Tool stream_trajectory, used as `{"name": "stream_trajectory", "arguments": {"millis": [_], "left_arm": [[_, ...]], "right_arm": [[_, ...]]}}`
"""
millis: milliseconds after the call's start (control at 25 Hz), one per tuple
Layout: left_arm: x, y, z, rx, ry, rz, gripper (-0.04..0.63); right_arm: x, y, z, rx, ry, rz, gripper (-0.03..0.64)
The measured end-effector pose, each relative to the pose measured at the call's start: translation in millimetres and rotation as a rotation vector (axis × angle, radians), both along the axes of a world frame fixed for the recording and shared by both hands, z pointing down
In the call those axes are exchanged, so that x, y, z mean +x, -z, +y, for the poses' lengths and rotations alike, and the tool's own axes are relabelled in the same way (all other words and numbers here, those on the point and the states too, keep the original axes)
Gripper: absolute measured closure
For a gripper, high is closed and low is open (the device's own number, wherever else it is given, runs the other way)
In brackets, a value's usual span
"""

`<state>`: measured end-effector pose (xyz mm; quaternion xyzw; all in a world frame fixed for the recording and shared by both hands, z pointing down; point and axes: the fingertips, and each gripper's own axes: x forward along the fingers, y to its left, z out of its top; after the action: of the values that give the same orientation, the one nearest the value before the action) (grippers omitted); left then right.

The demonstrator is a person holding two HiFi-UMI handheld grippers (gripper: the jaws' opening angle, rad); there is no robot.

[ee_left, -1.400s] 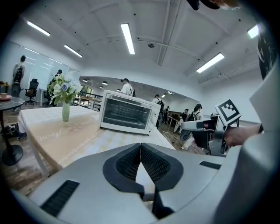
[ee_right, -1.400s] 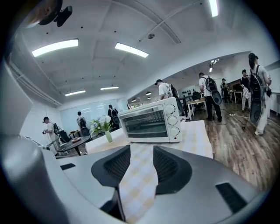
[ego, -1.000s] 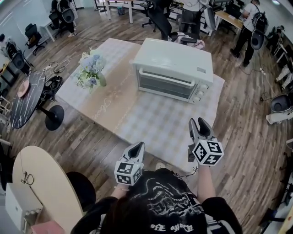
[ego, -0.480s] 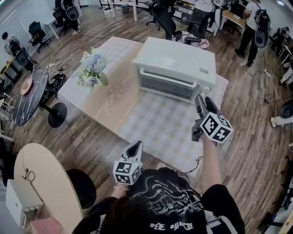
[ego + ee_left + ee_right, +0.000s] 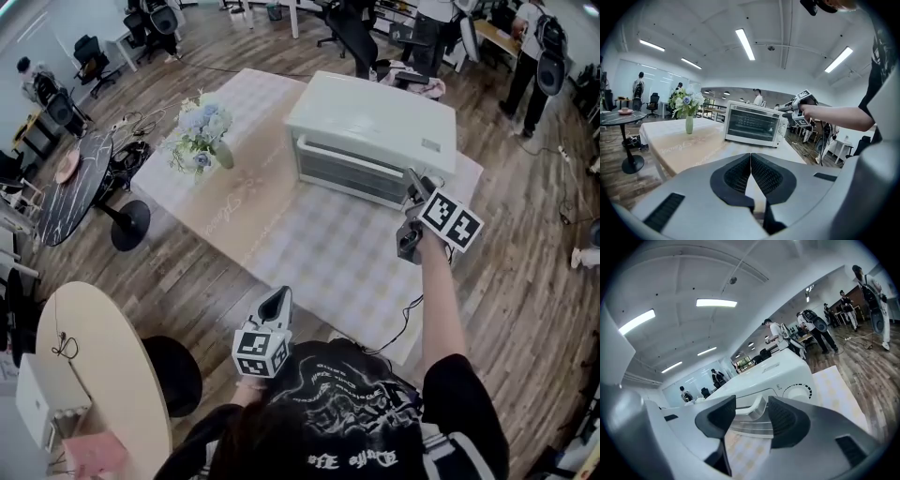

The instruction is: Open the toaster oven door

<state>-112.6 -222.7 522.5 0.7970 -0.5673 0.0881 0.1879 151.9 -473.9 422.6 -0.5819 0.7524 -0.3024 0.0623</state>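
The white toaster oven stands on the far right part of the table, with its glass door shut. My right gripper is held out at the oven's front right corner, close by the knobs. Its jaws have just been opening and stand open with nothing between them. In the right gripper view the door handle and a knob show just beyond the gap. My left gripper hangs back near my body at the table's near edge. It is shut and empty, and points toward the oven.
A vase of flowers stands on the table's left part. A checked cloth covers the table in front of the oven. A dark round table and a beige round table are at the left. People and office chairs fill the back.
My right gripper has travelled forward and up from the table's near edge to the oven's front right corner, rolling as it went. The left gripper has stayed in place.
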Motion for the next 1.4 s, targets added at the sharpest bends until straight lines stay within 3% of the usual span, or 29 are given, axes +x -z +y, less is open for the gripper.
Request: {"name": "stream_trajectory", "arguments": {"millis": [240, 400, 640, 880, 1400], "left_arm": [[-8, 0, 2, 0.004, 0.047, -0.001, 0.577], [-12, -1, 6, 0.007, 0.055, -0.038, 0.577], [-12, -8, 17, -0.007, 0.080, -0.053, 0.577], [-13, -15, 22, -0.021, 0.072, -0.072, 0.577], [-22, -20, 20, -0.043, 0.063, -0.031, 0.577]], "right_arm": [[1, -11, -19, -0.071, -0.020, -0.095, 0.385], [-1, -17, -28, -0.101, -0.025, -0.002, 0.389], [0, -24, -29, -0.122, -0.015, -0.030, 0.430], [-4, -23, -29, -0.118, 0.003, 0.039, 0.434], [-16, -24, -16, -0.126, 0.027, 0.094, 0.437]]}}
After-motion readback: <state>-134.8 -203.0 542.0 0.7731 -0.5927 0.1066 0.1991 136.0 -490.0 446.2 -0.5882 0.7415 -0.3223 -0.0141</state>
